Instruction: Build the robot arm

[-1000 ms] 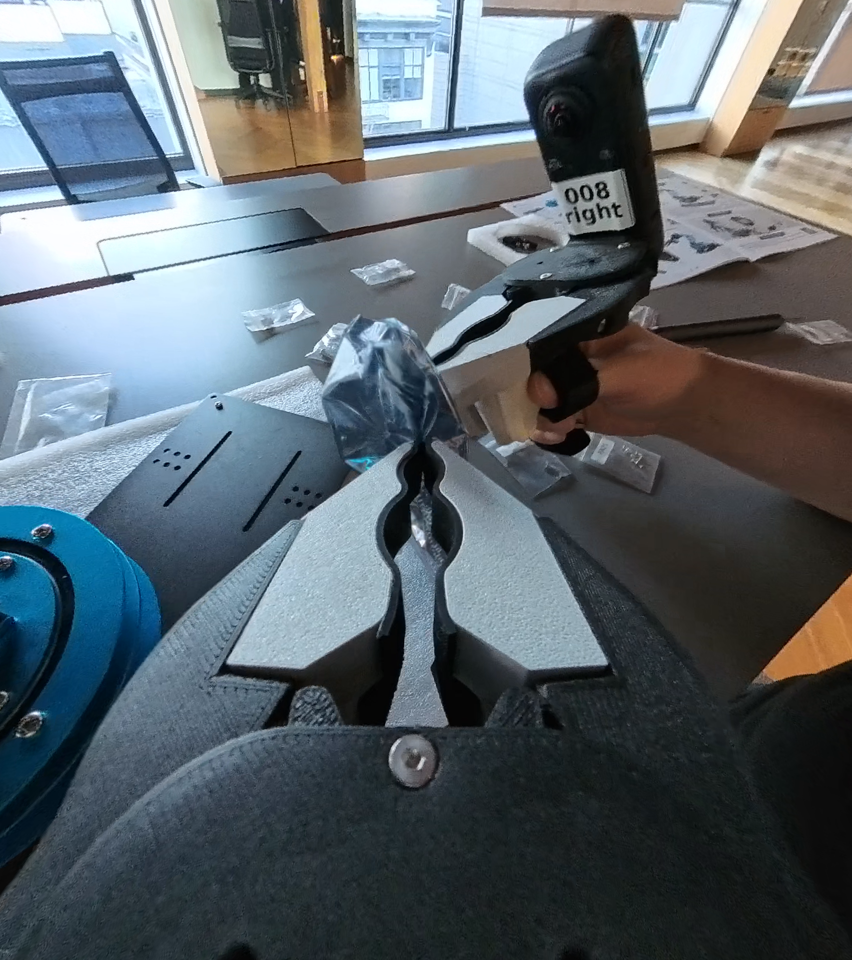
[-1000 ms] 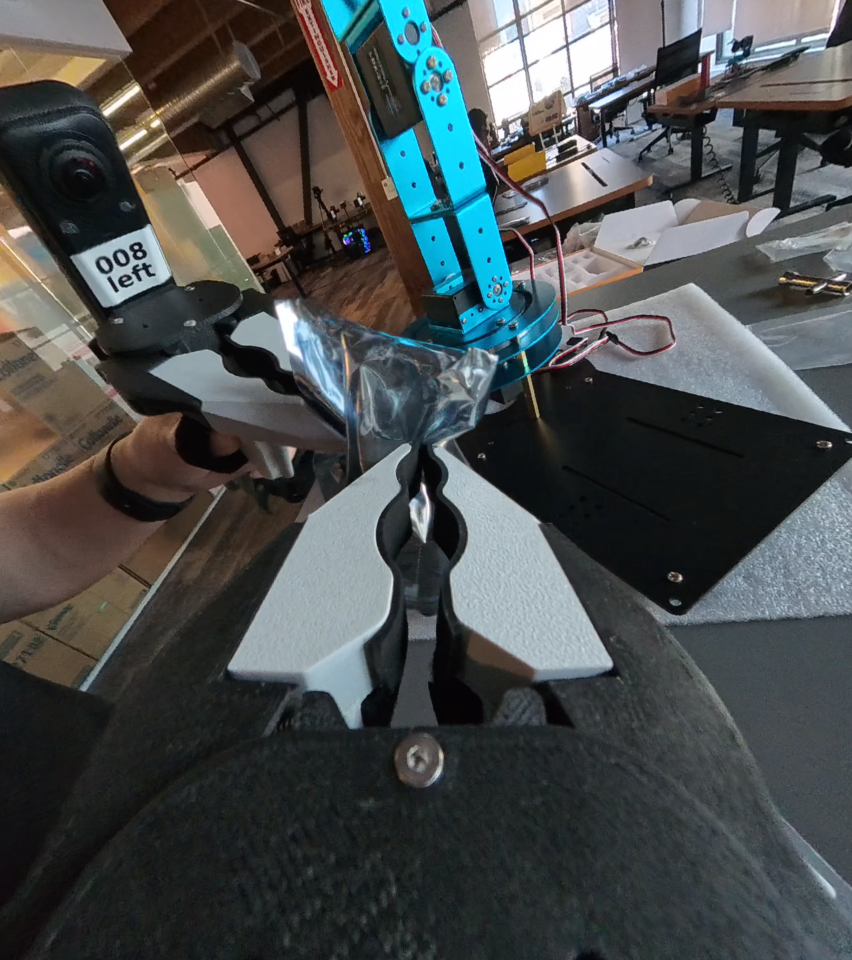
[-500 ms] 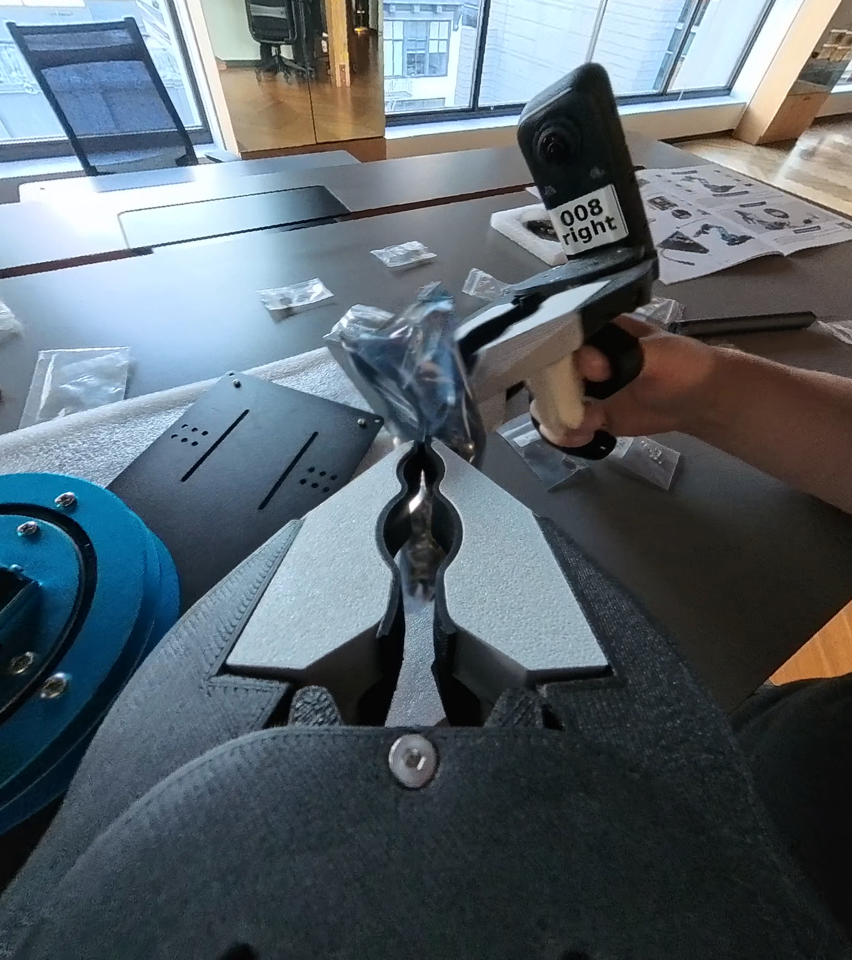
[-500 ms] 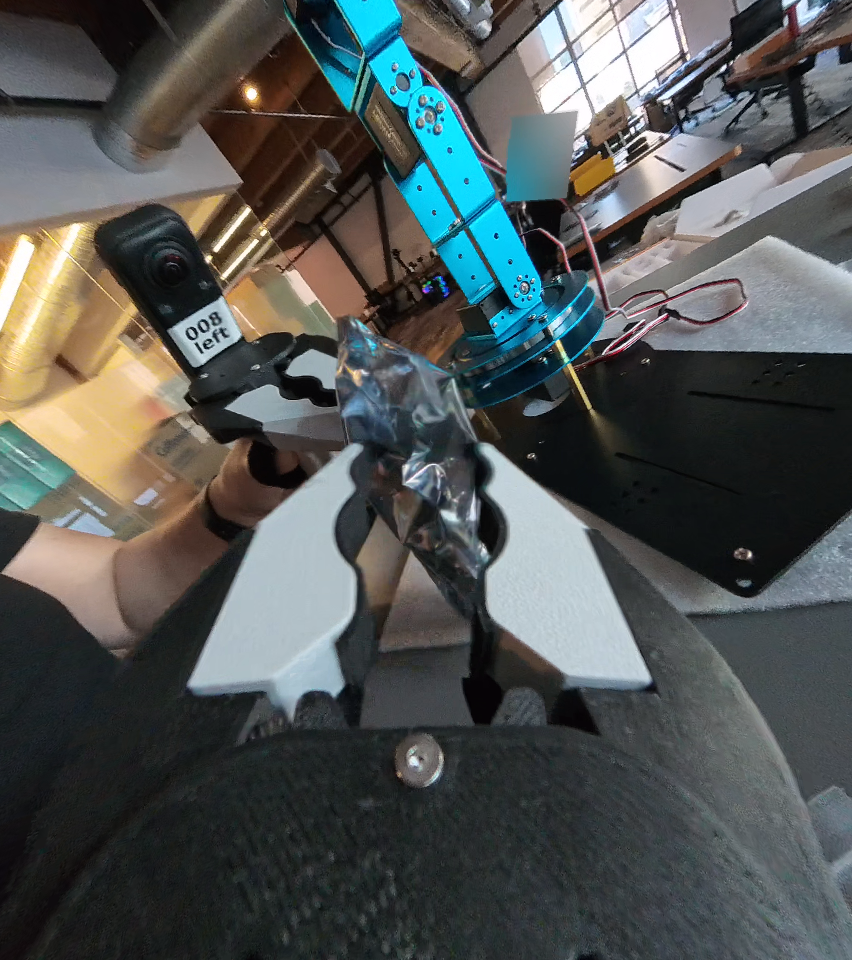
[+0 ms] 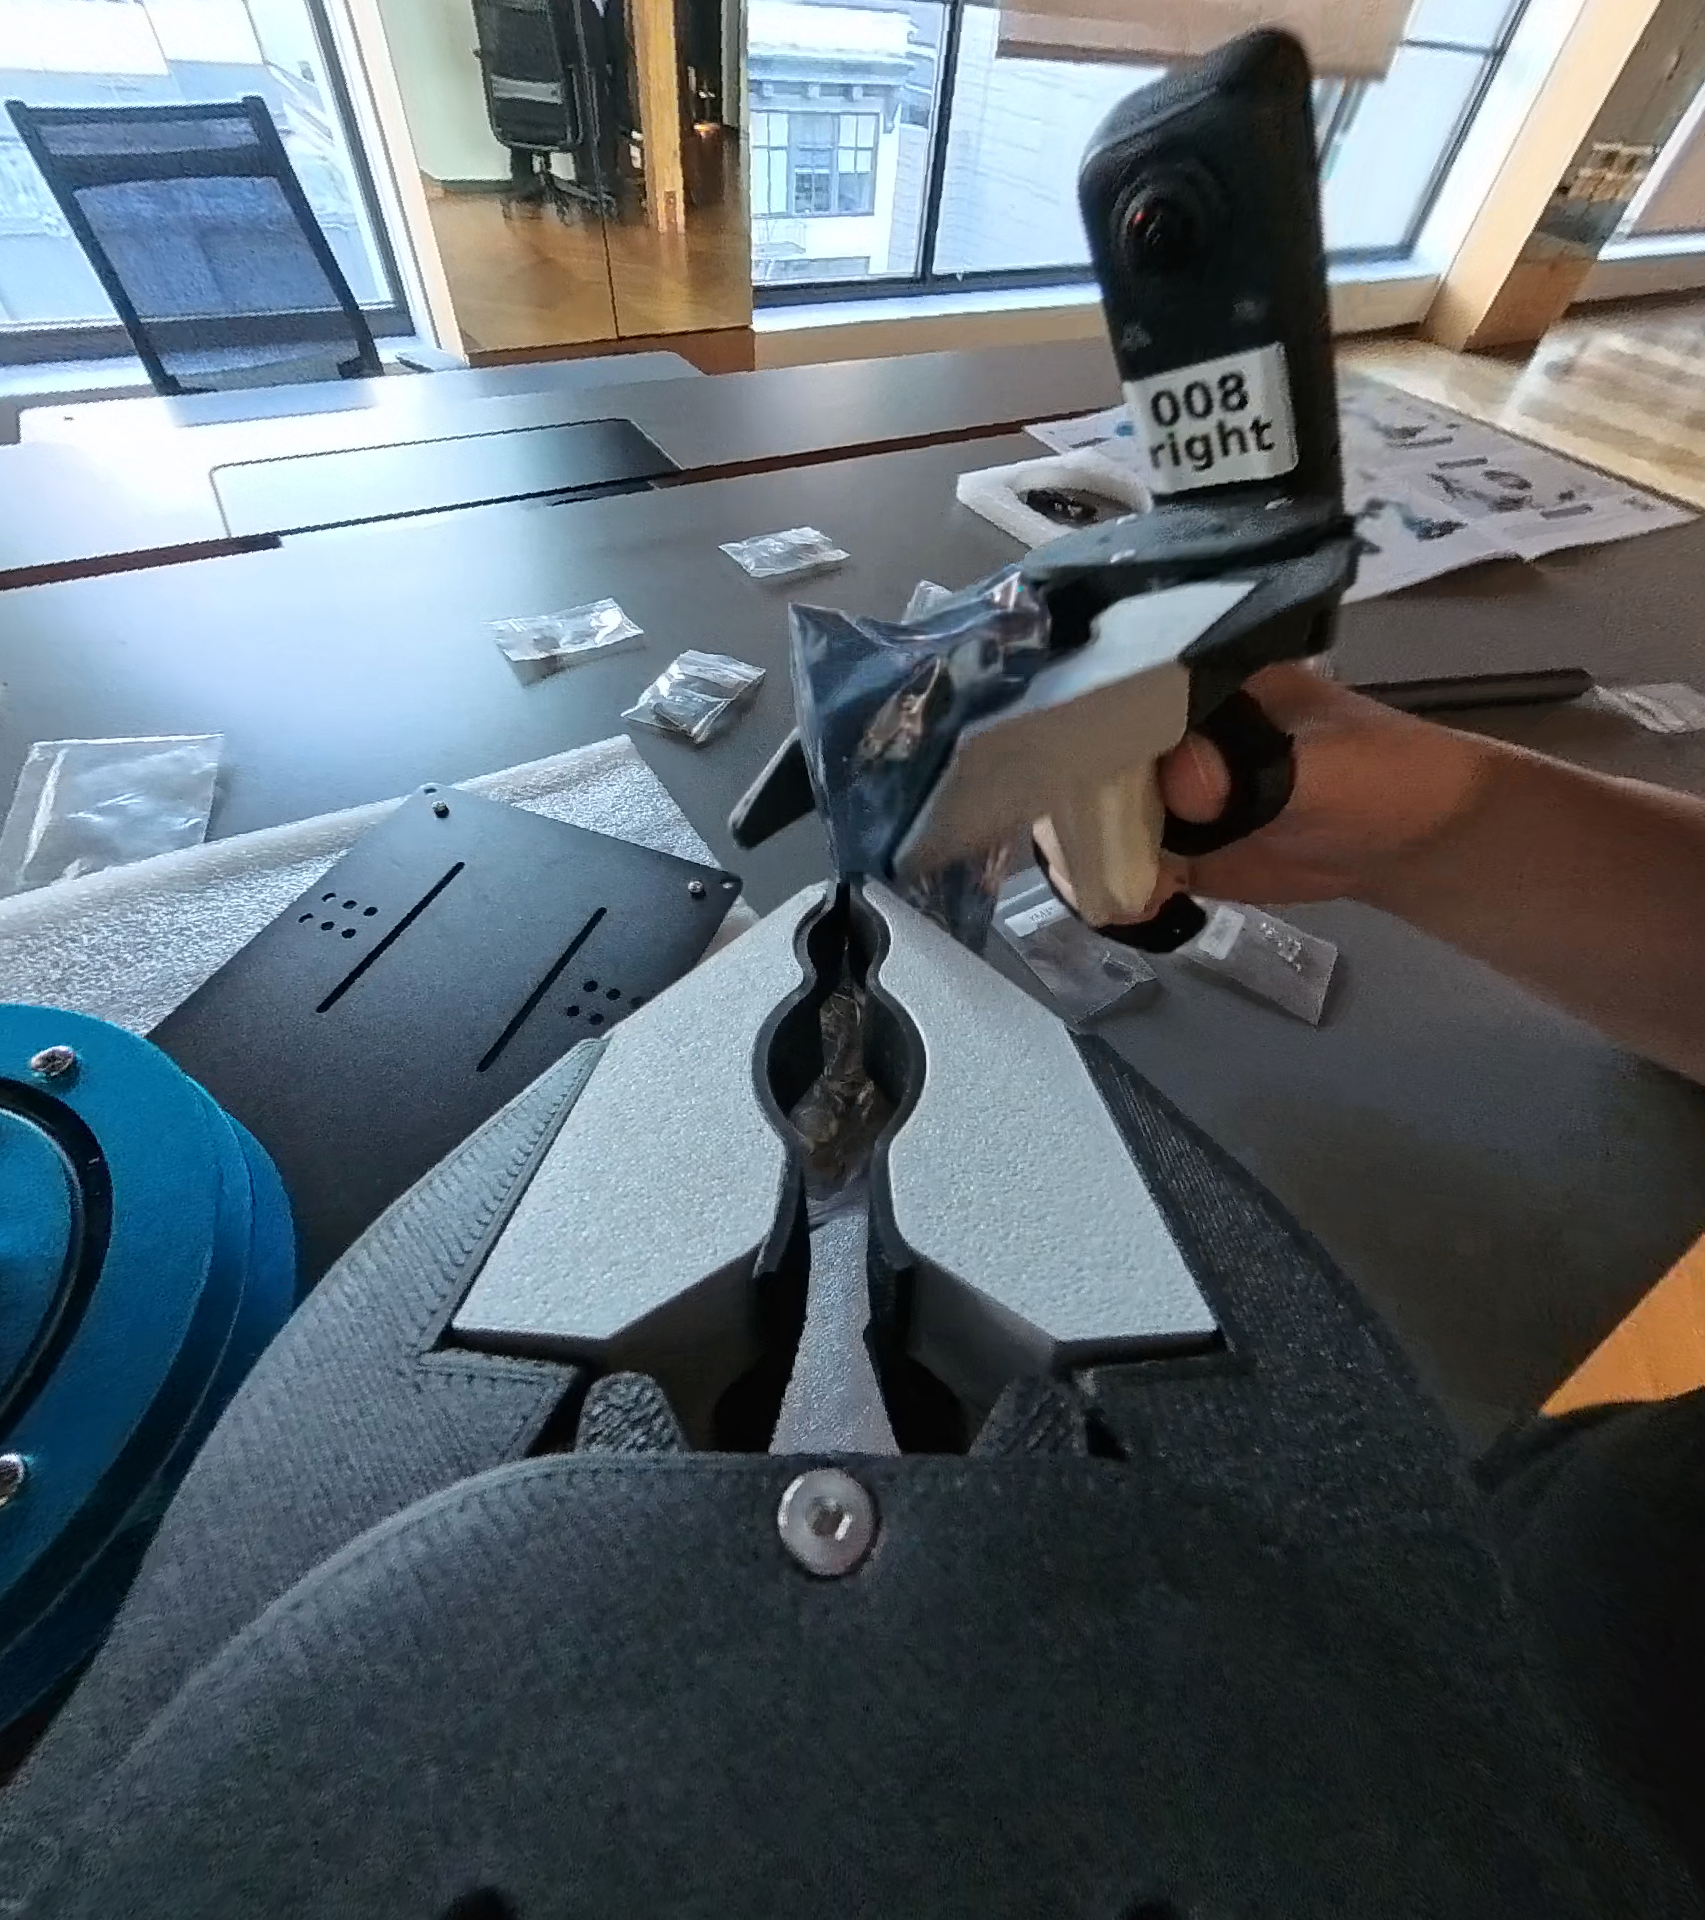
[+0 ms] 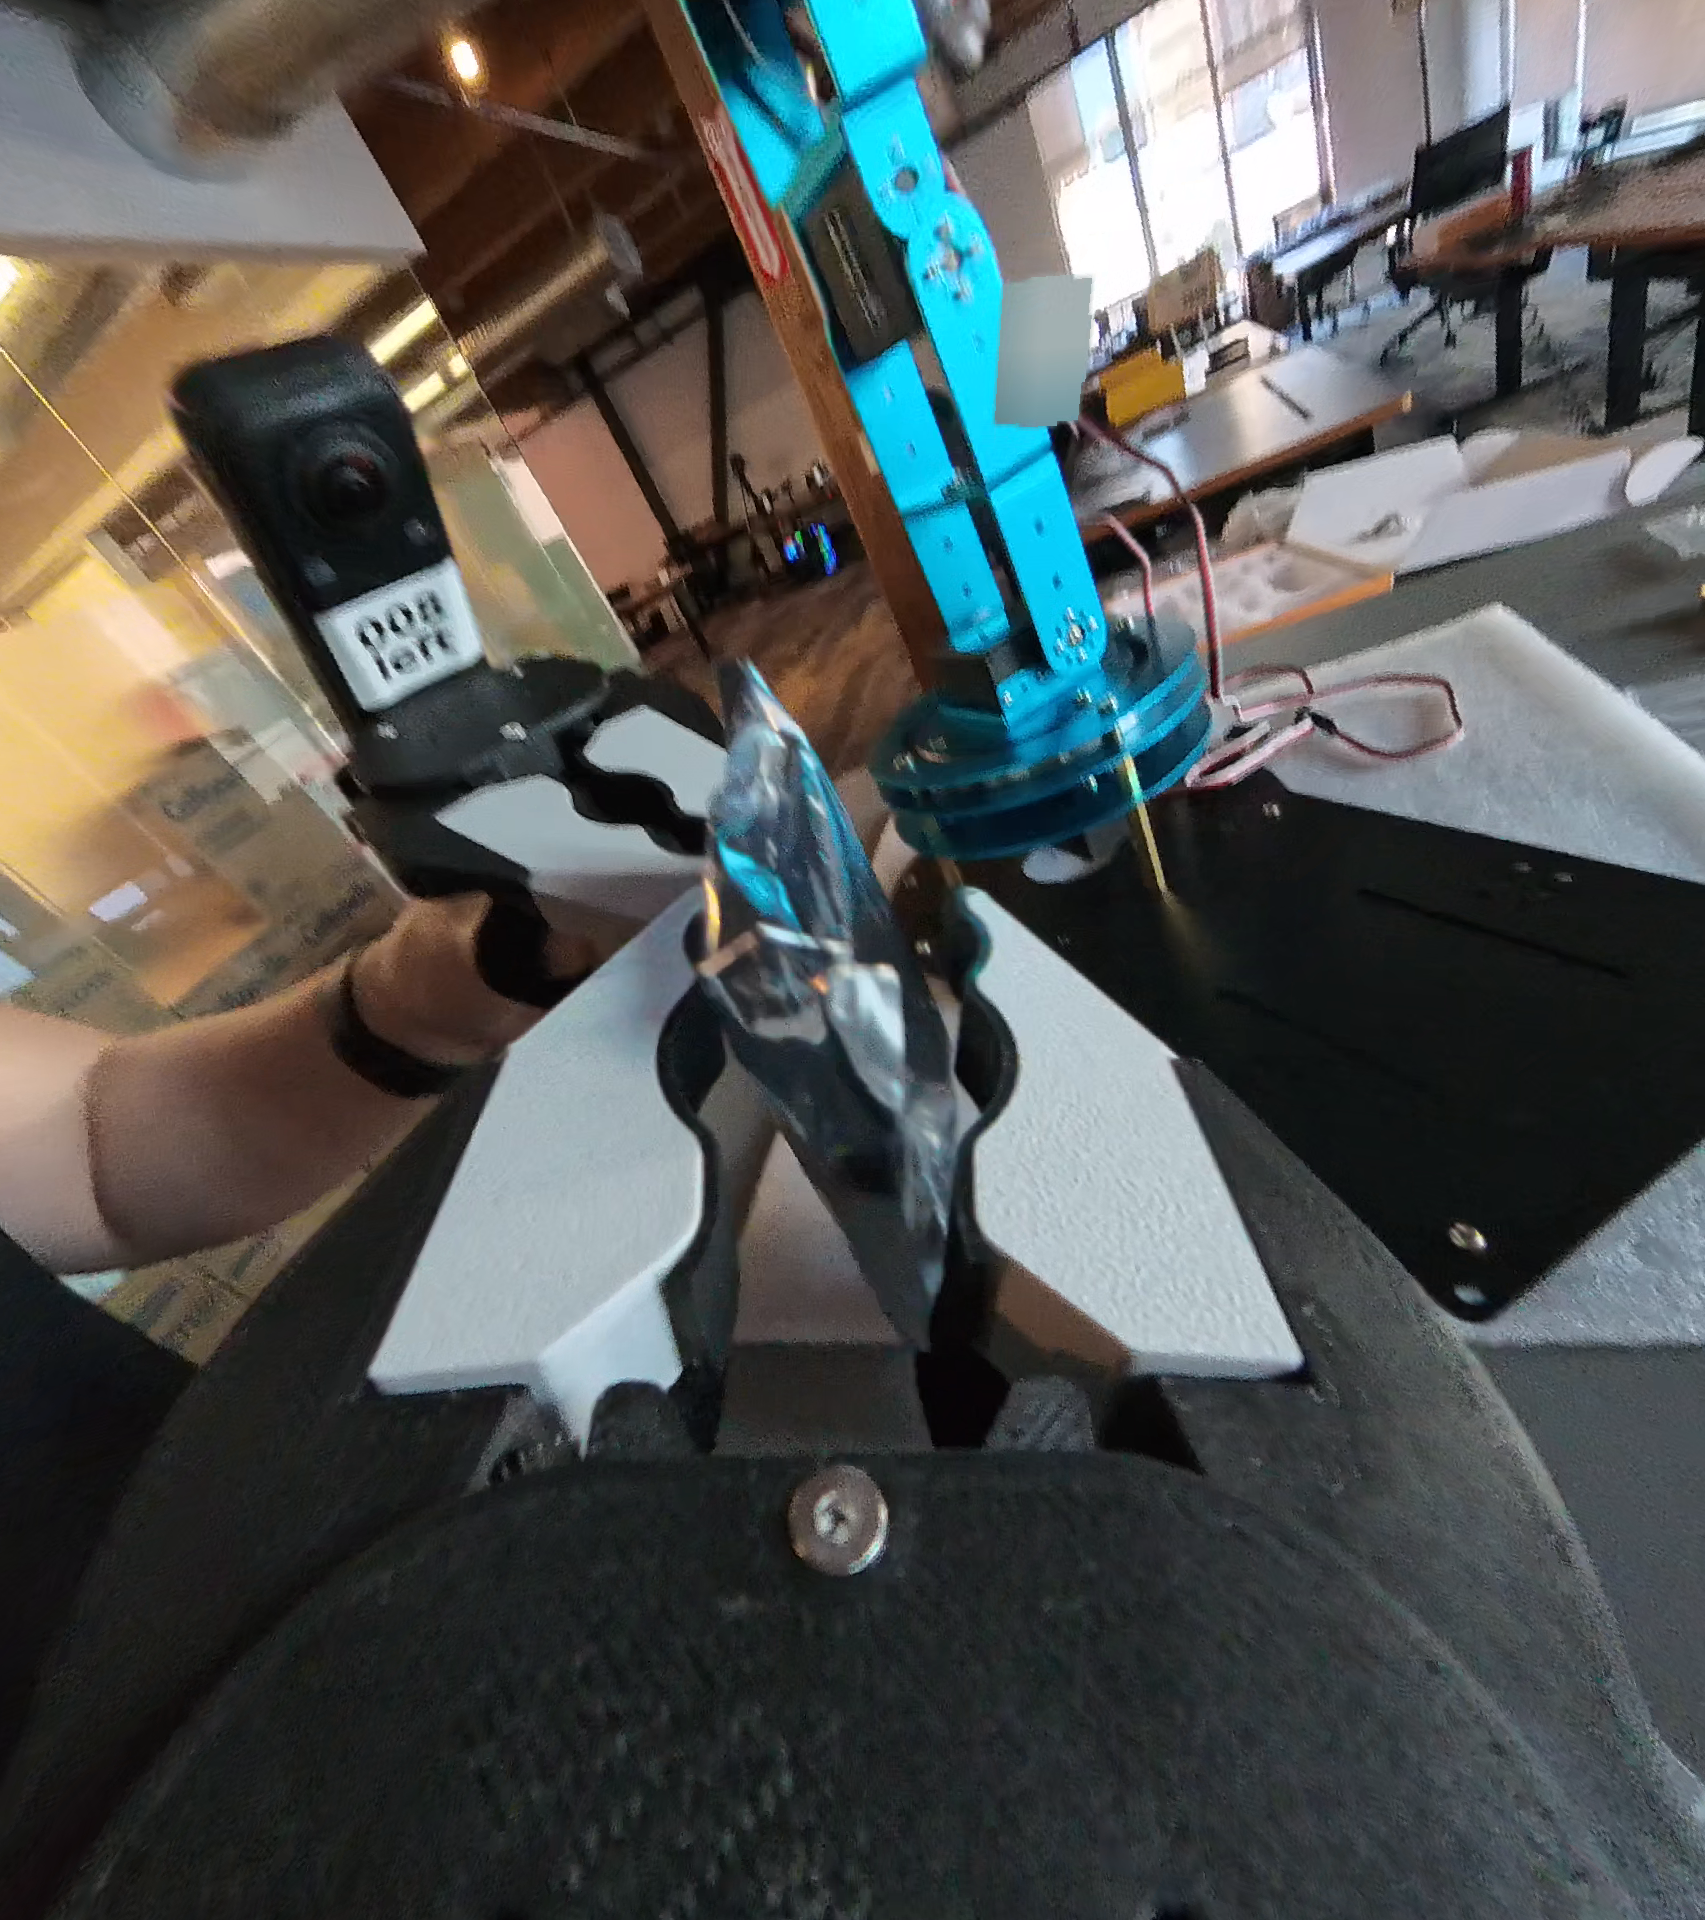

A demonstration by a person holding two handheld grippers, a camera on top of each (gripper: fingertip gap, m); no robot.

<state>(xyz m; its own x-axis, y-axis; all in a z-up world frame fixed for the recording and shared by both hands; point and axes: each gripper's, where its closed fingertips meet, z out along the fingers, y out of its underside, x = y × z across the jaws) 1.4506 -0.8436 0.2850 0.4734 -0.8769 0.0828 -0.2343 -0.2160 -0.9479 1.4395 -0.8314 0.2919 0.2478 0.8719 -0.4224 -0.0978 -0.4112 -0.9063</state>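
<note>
A crinkled foil bag (image 5: 889, 727) is held in the air above the desk (image 5: 391, 665) between both tongs. The left tongs (image 5: 846, 894) are pinched tight on its lower corner; the right tongs (image 6: 832, 940) are spread wide – the bag merely lies between their fingers (image 6: 567, 1122). Below are seen a black plate (image 5: 453, 935) (on white foam (image 6: 1554, 717)) and a blue arm (image 6: 973, 499).

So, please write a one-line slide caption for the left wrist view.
Left tongs pinch a shiny bag beside open right tongs over a black plate.
</note>
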